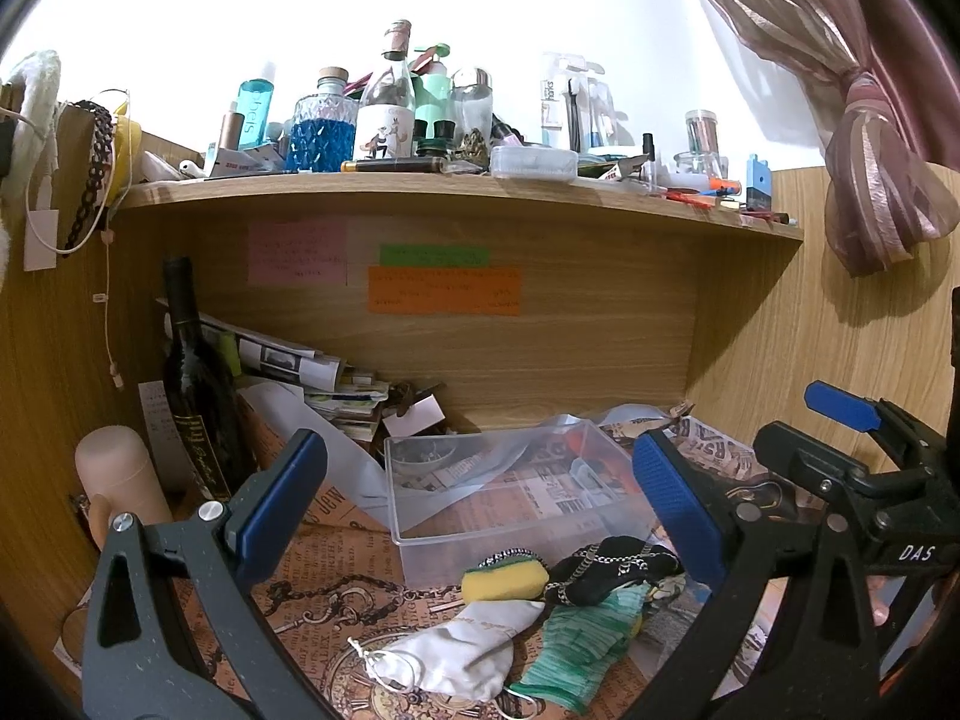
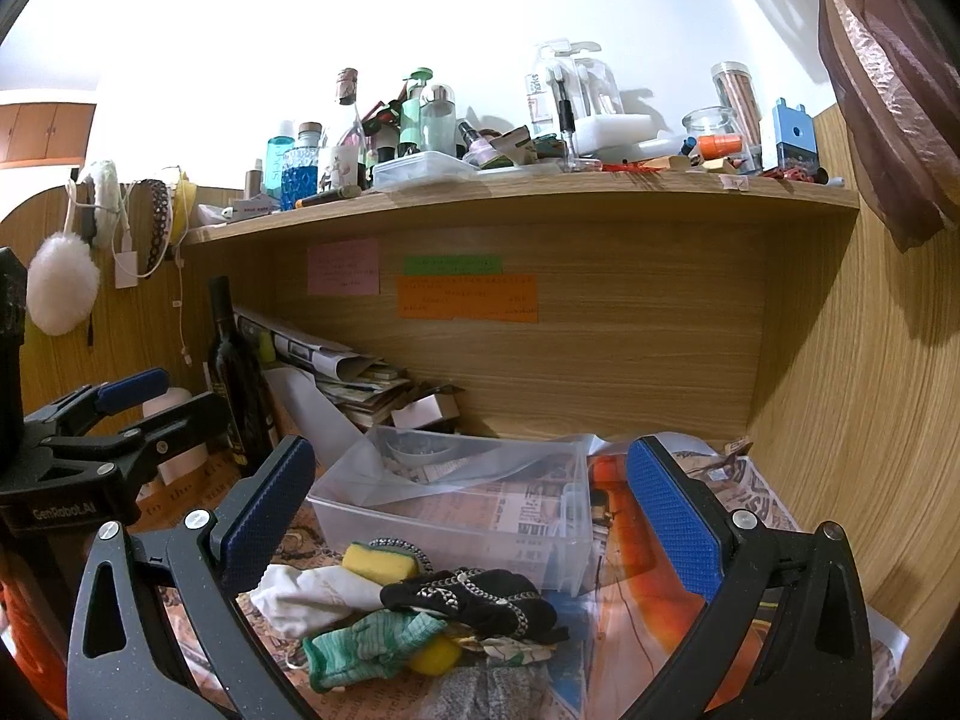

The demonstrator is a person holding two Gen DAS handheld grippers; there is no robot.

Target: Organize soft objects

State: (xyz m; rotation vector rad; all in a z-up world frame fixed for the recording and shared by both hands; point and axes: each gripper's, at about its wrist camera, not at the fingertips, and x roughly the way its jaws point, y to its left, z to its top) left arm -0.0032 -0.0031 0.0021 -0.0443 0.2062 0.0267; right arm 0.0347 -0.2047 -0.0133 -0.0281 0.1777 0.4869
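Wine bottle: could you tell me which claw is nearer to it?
Left. The left claw sits close beside the wine bottle; the right claw is farther right.

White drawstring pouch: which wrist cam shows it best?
Left wrist. The white drawstring pouch lies almost whole there, cord and gathered neck visible, between the open left gripper fingers. In the right wrist view the pouch is partly covered by the yellow sponge and black sock.
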